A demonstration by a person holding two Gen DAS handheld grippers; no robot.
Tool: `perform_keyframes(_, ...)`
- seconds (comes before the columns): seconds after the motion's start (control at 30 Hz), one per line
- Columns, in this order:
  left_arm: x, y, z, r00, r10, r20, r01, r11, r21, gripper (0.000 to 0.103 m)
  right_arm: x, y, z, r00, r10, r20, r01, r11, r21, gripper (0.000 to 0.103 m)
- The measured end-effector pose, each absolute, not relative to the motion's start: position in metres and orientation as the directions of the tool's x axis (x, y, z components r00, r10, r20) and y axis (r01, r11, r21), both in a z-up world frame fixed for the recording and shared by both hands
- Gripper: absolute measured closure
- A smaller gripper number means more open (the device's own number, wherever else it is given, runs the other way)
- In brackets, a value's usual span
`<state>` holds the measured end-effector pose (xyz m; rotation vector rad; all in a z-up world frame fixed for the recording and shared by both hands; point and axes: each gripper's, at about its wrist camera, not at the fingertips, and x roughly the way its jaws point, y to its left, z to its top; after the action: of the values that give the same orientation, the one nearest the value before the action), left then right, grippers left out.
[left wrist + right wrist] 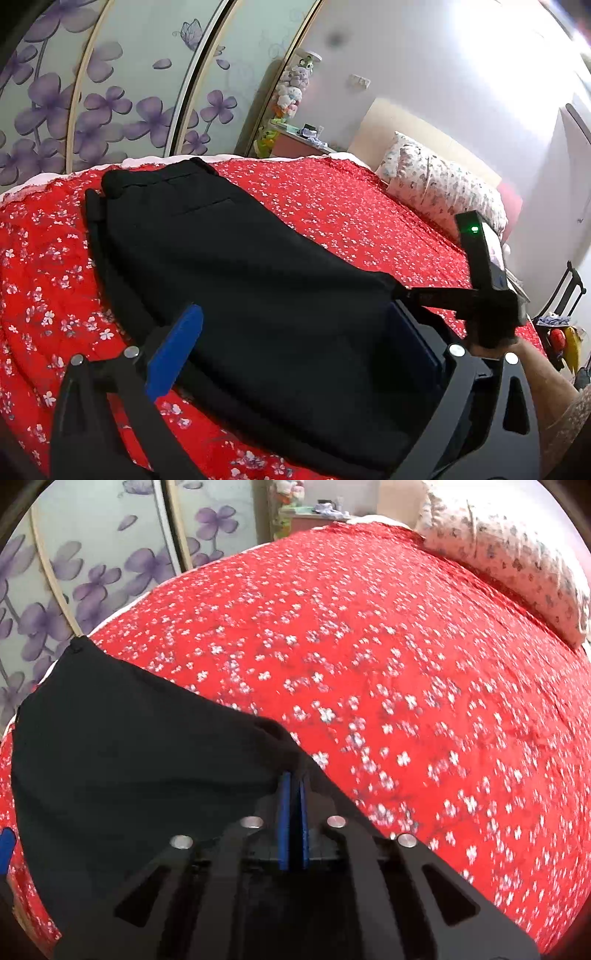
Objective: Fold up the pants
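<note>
Pants (pixel 240 266) lie on red bedspread (pixel 332 206), pillow (pixel 439 188) well apart.

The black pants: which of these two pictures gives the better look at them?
The left wrist view. There the black pants lie stretched across the red bedspread, showing most of their length, waistband at the far end. The right wrist view shows only one dark corner of them, where the right gripper pinches the edge.
</note>
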<state>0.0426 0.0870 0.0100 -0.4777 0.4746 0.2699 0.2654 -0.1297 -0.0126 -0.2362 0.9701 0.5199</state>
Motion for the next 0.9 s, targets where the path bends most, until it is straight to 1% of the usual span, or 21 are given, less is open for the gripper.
perform_keyframes(0.03, 0.043, 0.088, 0.01, 0.856, 0.138, -0.498, -0.357, 0.855, -0.377, 0.003, 0.265, -0.133, -0.009, 0.461, 0.308, -0.832, -0.508, 0.86, 0.037, 0.078)
perform_keyframes(0.07, 0.044, 0.09, 0.01, 0.854, 0.139, -0.501, -0.361, 0.852, -0.379, 0.003, 0.263, -0.143, -0.001, 0.471, 0.313, -0.825, -0.493, 0.869, 0.048, 0.067)
perform_keyframes(0.1, 0.044, 0.092, 0.009, 0.852, 0.142, -0.504, -0.368, 0.847, -0.384, 0.003, 0.261, -0.155, 0.007, 0.483, 0.328, -0.812, -0.479, 0.875, 0.069, 0.059)
perform_keyframes(0.17, 0.043, 0.095, 0.008, 0.85, 0.142, -0.508, -0.377, 0.837, -0.397, 0.003, 0.254, -0.184, 0.027, 0.499, 0.397, -0.77, -0.446, 0.88, 0.164, 0.052)
perform_keyframes(0.23, 0.043, 0.098, 0.007, 0.849, 0.141, -0.51, -0.382, 0.83, -0.407, 0.003, 0.244, -0.218, 0.036, 0.482, 0.484, -0.73, -0.408, 0.862, 0.302, 0.052)
perform_keyframes(0.27, 0.043, 0.099, 0.007, 0.848, 0.141, -0.51, -0.385, 0.826, -0.411, 0.003, 0.24, -0.227, 0.037, 0.468, 0.508, -0.723, -0.396, 0.852, 0.342, 0.052)
perform_keyframes(0.33, 0.042, 0.1, 0.008, 0.849, 0.142, -0.51, -0.386, 0.824, -0.414, 0.002, 0.233, -0.249, 0.022, 0.421, 0.55, -0.721, -0.346, 0.833, 0.433, 0.052)
perform_keyframes(0.37, 0.042, 0.1, 0.008, 0.849, 0.143, -0.51, -0.387, 0.824, -0.413, 0.002, 0.233, -0.254, 0.011, 0.406, 0.539, -0.738, -0.312, 0.841, 0.443, 0.052)
perform_keyframes(0.4, 0.042, 0.1, 0.007, 0.849, 0.143, -0.51, -0.386, 0.825, -0.412, 0.002, 0.236, -0.259, -0.005, 0.376, 0.508, -0.775, -0.262, 0.861, 0.437, 0.052)
perform_keyframes(0.43, 0.042, 0.101, 0.008, 0.848, 0.142, -0.511, -0.385, 0.827, -0.41, 0.002, 0.242, -0.264, -0.034, 0.309, 0.458, -0.834, -0.189, 0.888, 0.419, 0.054)
perform_keyframes(0.5, 0.043, 0.103, 0.008, 0.852, 0.132, -0.507, -0.374, 0.831, -0.412, 0.002, 0.237, -0.276, -0.038, 0.347, 0.505, -0.79, -0.177, 0.863, 0.474, 0.055)
perform_keyframes(0.57, 0.042, 0.108, 0.009, 0.863, 0.104, -0.494, -0.349, 0.83, -0.435, 0.002, 0.224, -0.286, -0.024, 0.374, 0.495, -0.784, -0.141, 0.866, 0.48, 0.054)
perform_keyframes(0.63, 0.04, 0.112, 0.01, 0.874, 0.069, -0.48, -0.322, 0.823, -0.468, 0.002, 0.2, -0.292, -0.007, 0.407, 0.525, -0.748, -0.186, 0.849, 0.494, 0.049)
perform_keyframes(0.67, 0.038, 0.115, 0.01, 0.88, 0.046, -0.472, -0.305, 0.817, -0.489, 0.002, 0.178, -0.297, 0.004, 0.424, 0.54, -0.727, -0.228, 0.84, 0.492, 0.042)
perform_keyframes(0.7, 0.036, 0.119, 0.01, 0.885, 0.019, -0.464, -0.285, 0.812, -0.51, 0.002, 0.161, -0.301, 0.011, 0.436, 0.547, -0.715, -0.254, 0.837, 0.485, 0.038)
perform_keyframes(0.8, 0.022, 0.138, 0.018, 0.896, -0.051, -0.441, -0.237, 0.786, -0.571, 0.003, 0.096, -0.334, 0.029, 0.493, 0.579, -0.649, -0.336, 0.815, 0.472, 0.037)
perform_keyframes(0.9, 0.012, 0.17, 0.031, 0.905, -0.11, -0.411, -0.195, 0.752, -0.63, 0.003, 0.044, -0.375, 0.036, 0.573, 0.572, -0.587, -0.351, 0.819, 0.455, 0.036)
